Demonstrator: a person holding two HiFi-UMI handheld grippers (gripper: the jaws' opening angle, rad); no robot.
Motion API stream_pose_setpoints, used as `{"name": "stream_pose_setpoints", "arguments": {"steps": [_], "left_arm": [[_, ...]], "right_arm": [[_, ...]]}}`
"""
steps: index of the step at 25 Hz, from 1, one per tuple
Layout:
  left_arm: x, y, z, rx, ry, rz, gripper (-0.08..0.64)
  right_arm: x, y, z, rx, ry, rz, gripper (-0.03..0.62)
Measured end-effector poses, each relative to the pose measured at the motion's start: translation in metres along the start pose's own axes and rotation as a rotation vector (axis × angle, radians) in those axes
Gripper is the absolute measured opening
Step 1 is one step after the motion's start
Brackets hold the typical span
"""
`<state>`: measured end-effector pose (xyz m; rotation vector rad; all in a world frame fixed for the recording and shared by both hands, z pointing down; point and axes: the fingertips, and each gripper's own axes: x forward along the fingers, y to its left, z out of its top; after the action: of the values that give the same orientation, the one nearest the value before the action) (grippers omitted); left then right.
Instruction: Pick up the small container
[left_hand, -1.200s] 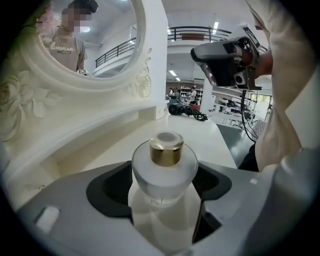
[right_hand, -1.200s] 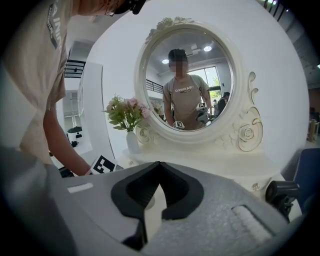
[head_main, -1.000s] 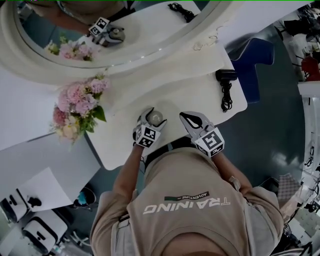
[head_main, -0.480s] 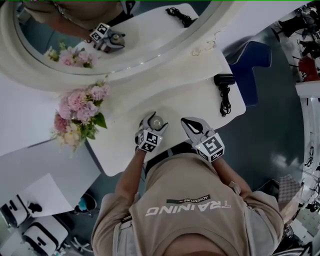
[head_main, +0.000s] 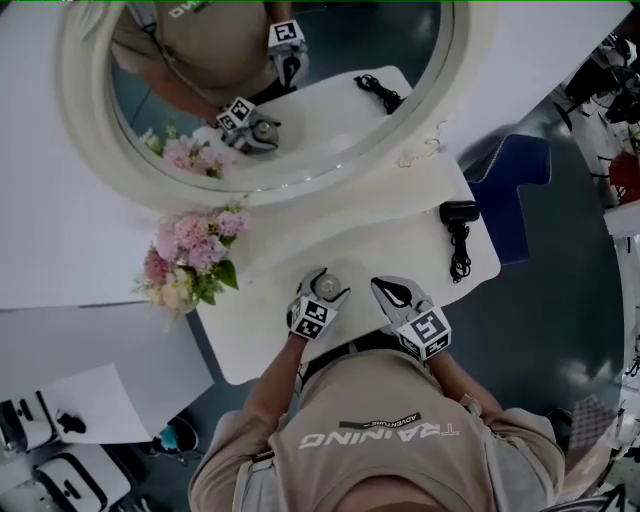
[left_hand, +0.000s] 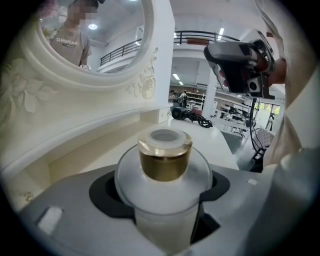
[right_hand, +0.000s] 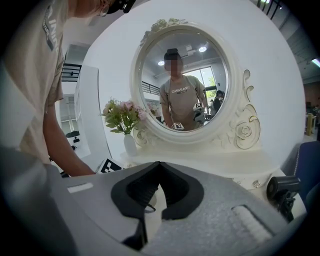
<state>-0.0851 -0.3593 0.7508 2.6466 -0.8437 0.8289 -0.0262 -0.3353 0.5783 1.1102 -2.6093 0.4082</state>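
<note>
The left gripper (head_main: 327, 283) is cradling the small container (left_hand: 164, 172) near the table's (head_main: 260, 335) front edge. Its pads are touching the sides while its jaws are opening slightly, and lifting seemingly remains. The right gripper (head_main: 385, 290) is idling, pressed together and empty.

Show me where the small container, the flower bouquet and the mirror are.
small container (left_hand: 165, 167): left gripper view, on its gold cap.
flower bouquet (head_main: 195, 235): head view, on the pink blooms.
mirror (right_hand: 200, 136): right gripper view, on the frame's lower rim.
</note>
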Motion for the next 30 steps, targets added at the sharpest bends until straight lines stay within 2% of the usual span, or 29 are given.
{"name": "stream_pose_setpoints", "arguments": {"steps": [9, 17, 22, 25, 30], "left_arm": [[-0.061, 0.009, 0.035, -0.074, -0.084, 0.077, 0.354], [-0.130, 0.015, 0.074, 0.022, -0.119, 0.181, 0.354], [-0.162, 0.021, 0.108, 0.040, -0.174, 0.226, 0.354], [-0.179, 0.023, 0.125, 0.060, -0.178, 0.254, 0.354], [-0.204, 0.027, 0.155, 0.049, -0.208, 0.285, 0.354]], "right_arm": [[0.000, -0.009, 0.006, -0.011, -0.026, 0.019, 0.003], [0.016, -0.005, 0.033, -0.053, -0.069, 0.116, 0.003], [0.023, -0.003, 0.052, -0.076, -0.102, 0.159, 0.003], [0.026, -0.003, 0.069, -0.089, -0.127, 0.165, 0.003], [0.023, 0.001, 0.104, -0.195, -0.162, 0.170, 0.003]]}}
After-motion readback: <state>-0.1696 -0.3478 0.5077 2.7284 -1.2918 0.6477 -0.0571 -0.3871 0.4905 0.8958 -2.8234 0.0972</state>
